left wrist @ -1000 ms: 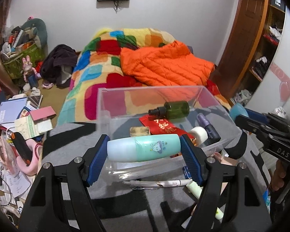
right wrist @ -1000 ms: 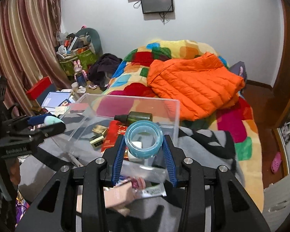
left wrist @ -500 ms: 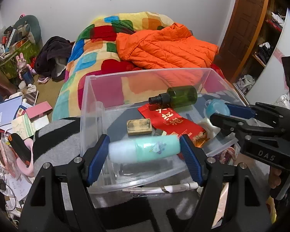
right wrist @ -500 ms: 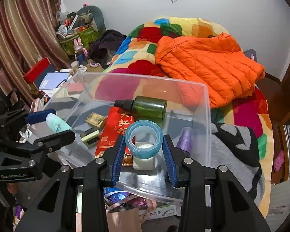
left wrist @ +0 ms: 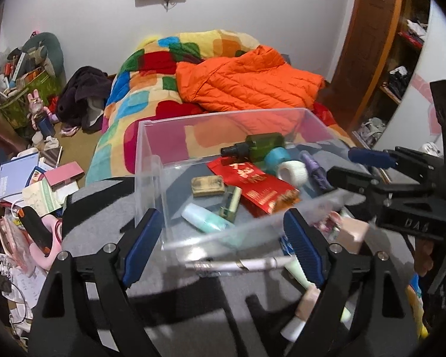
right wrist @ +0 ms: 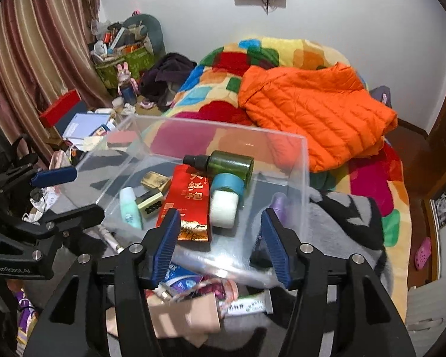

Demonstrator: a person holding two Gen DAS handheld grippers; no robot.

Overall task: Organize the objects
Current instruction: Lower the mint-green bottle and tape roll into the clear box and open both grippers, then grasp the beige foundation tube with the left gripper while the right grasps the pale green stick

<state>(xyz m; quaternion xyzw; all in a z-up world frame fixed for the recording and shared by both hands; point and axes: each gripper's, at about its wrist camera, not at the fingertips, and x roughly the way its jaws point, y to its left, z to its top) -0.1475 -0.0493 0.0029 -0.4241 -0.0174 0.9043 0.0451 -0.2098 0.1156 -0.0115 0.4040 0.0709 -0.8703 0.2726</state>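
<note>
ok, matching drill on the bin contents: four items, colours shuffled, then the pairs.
Items:
1. spray bottle
2. tape roll
3. packet
4. tube

Colours:
A. red
B. mint
C. dark green
D. blue

Pairs: 1-C, 2-D, 3-A, 4-B. All four lie inside the clear bin.
</note>
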